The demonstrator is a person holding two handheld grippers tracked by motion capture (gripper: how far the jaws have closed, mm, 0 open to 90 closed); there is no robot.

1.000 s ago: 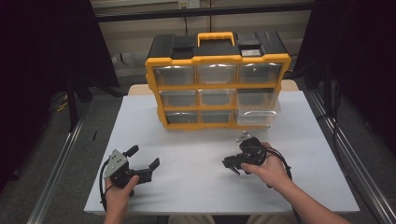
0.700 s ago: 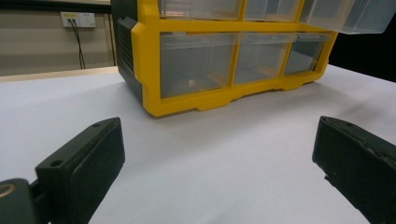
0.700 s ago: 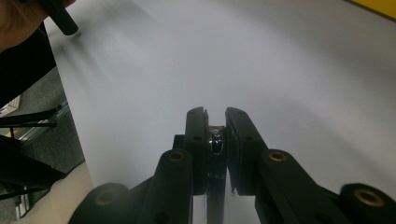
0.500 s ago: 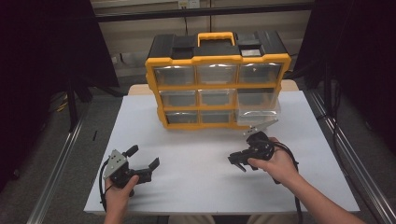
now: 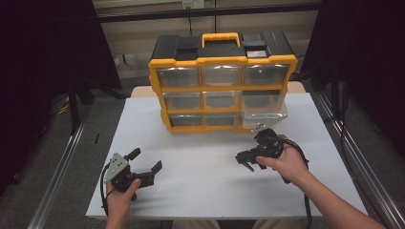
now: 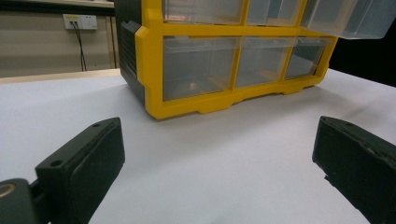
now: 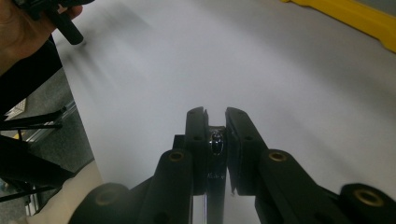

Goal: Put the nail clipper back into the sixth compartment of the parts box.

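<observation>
Right gripper view: my right gripper [image 7: 215, 122] clamps small shiny metal part [image 7: 216, 141], lower centre. Keep squeeze, carry level toward pulled-out drawer [image 5: 264, 113]. Left gripper [image 5: 145, 161] spread, idle.

The high view looks forward and down from the near edge of the table [image 5: 200, 191]. The left gripper view, low and close, shares the drawer cabinet [image 5: 222, 86].
</observation>
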